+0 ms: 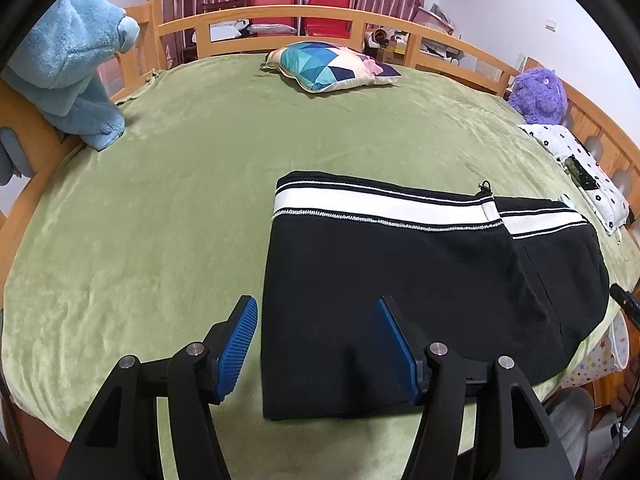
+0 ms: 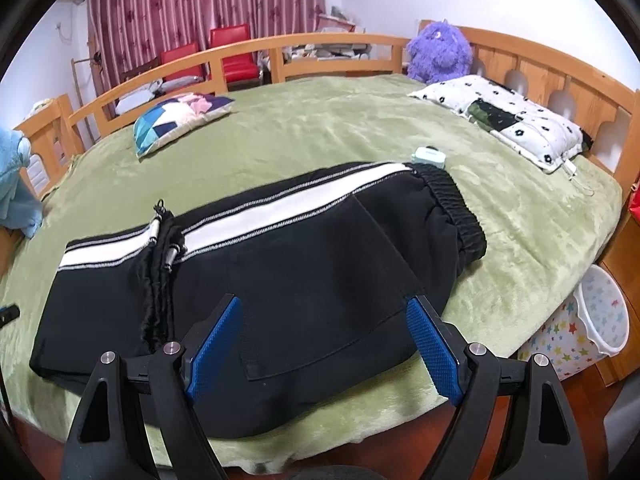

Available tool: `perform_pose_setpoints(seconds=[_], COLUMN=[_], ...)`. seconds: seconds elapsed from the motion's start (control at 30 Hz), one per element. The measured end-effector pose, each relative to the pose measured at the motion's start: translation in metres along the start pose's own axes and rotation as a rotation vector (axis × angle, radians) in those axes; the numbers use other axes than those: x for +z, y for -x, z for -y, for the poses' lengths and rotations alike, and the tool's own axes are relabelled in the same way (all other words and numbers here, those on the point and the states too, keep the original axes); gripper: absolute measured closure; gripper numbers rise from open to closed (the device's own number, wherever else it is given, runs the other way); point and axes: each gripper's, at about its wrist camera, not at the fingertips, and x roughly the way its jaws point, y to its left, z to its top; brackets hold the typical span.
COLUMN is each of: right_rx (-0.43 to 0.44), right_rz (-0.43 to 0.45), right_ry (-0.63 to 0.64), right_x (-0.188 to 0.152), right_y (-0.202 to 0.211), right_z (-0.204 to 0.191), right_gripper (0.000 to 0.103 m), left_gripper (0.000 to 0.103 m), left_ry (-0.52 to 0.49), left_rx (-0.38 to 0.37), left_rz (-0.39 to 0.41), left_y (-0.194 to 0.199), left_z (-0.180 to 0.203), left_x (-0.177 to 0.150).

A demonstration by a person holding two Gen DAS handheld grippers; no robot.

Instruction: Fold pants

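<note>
Lying near the bed's (image 1: 160,184) front edge, the pants (image 1: 400,280) were already folded once — legs doubled over the waist. Your left gripper (image 1: 316,344) straddled their left fold, jaws apart; your right gripper (image 2: 324,340) hovered released — likely positioning for another fold.

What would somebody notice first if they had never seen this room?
Probably the black pants with a white stripe, folded on the near part of the green blanket. Next comes the fuzzy purple stuffed monster sitting at the far corner by the wooden bed rail. Blue fingers poke in from the bottom, apart and holding nothing.
</note>
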Motion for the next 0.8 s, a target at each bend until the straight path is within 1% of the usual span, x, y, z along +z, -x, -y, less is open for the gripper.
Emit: perform_pose_setpoints(seconds=[0.17, 0.23, 0.37, 0.47, 0.6, 0.7, 0.8], right_rx=[-0.023, -0.011, -0.015, 0.023, 0.032, 0.045, 0.07], right_rz=[-0.05, -0.099, -0.13, -0.139, -0.126, -0.123, -0.126], right_ry=[-0.052, -0.099, -0.19, -0.265, -0.303, -0.321, -0.352], right_x=[0.002, 0.001, -0.003, -0.004, -0.002, 0.001, 0.002], right_y=[-0.017, -0.028, -0.044, -0.053, -0.062, -0.073, -0.084], right_z=[0.023, 0.037, 0.064, 0.083, 0.093, 0.097, 0.104], right_gripper=[0.019, 0.019, 0.019, 0.019, 0.019, 0.019, 0.019], left_gripper=[0.043, 0.043, 0.043, 0.043, 0.043, 0.043, 0.043], left_ry=[0.002, 0.011, 0.049, 0.105, 0.149, 0.163, 0.149], left_rx=[-0.016, -0.025, -0.046, -0.062, -0.075, -0.122, -0.156], left_rz=[-0.005, -0.02, -0.068, -0.114, -0.146, -0.174, -0.205], left_y=[-0.009, -0.015, -0.034, -0.051, -0.068, -0.079, -0.092], left_z=[0.003, 0.001, -0.014, -0.034, -0.052, -0.057, -0.052], left_x=[0.009, 0.009, 0.008, 0.006, 0.005, 0.006, 0.004])
